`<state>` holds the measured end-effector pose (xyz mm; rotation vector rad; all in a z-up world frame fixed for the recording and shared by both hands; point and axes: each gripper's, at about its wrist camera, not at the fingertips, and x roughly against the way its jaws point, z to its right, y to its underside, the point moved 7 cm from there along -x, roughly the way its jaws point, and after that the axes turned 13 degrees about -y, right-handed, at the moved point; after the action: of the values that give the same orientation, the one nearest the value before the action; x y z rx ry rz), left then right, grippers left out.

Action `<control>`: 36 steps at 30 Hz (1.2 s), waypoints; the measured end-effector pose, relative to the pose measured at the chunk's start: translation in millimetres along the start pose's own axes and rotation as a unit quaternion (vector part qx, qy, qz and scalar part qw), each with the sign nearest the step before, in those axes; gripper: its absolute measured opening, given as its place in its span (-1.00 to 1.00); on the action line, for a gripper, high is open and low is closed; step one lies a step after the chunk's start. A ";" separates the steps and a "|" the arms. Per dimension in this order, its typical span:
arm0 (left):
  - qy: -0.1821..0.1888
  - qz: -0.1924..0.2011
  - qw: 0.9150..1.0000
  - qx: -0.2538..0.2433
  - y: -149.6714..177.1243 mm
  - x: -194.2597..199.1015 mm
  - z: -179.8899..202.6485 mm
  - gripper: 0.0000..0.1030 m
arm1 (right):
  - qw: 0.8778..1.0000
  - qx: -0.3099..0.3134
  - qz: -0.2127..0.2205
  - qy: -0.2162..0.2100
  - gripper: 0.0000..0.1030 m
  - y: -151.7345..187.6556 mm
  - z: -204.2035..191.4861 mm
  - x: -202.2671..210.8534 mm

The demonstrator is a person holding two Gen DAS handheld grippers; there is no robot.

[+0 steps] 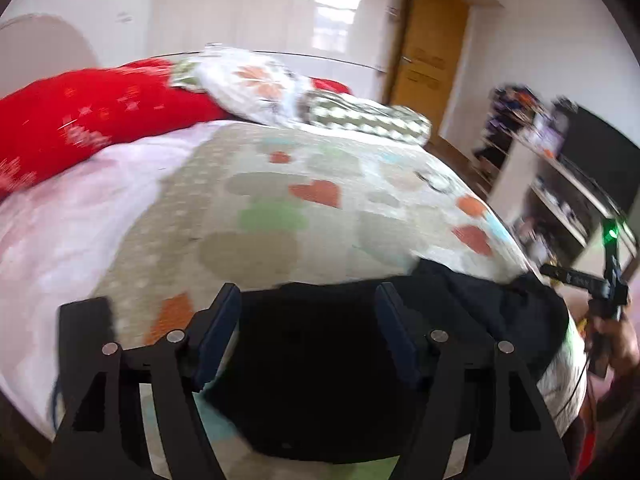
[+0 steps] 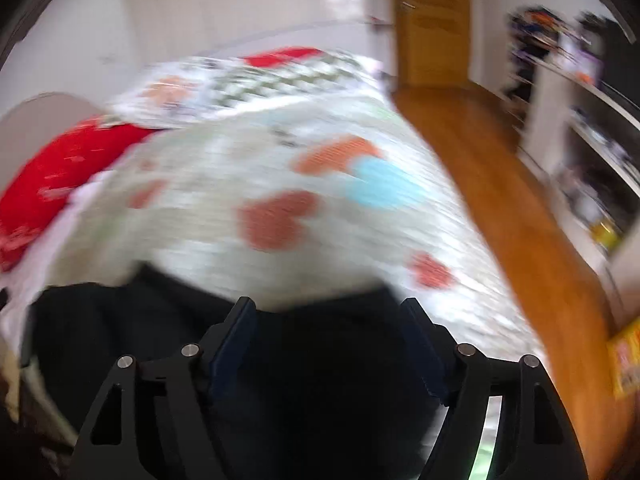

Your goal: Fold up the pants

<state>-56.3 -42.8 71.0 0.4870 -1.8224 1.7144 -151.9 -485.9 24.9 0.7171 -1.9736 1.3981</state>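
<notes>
Black pants point(image 1: 320, 368) lie on the near part of a bed with a heart-patterned cover point(image 1: 280, 192). My left gripper point(image 1: 308, 304) is open above the pants, its fingers spread wide over the dark cloth. My right gripper point(image 2: 328, 320) is open too, over the pants point(image 2: 304, 392) near their far edge. The right gripper also shows in the left wrist view point(image 1: 608, 292), at the far right beside the bed, held by a hand. Both views are blurred by motion.
A red pillow point(image 1: 80, 120) and a patterned pillow point(image 1: 280, 88) lie at the far side of the bed. A wooden floor point(image 2: 520, 220) runs along the bed's right side, with white shelves point(image 2: 580, 140) and a wooden door point(image 2: 432, 20) beyond.
</notes>
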 end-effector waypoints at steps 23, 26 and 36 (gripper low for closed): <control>-0.054 -0.073 0.994 -0.061 60.7 -71.7 9.2 0.87 | 0.999 -0.043 0.019 -0.016 0.09 46.6 14.7 95.8; -0.039 -0.082 0.996 -0.017 60.0 -66.1 -1.6 0.87 | 1.000 0.003 0.018 -0.004 0.15 40.8 -3.7 115.1; -0.034 -0.073 0.993 0.091 43.9 -13.7 -71.9 0.87 | 1.000 0.013 0.014 0.015 0.25 30.5 10.4 142.9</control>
<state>-61.5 31.1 28.5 0.7443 -1.6386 1.7904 -271.2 -498.5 109.0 0.6792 -1.9526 1.4438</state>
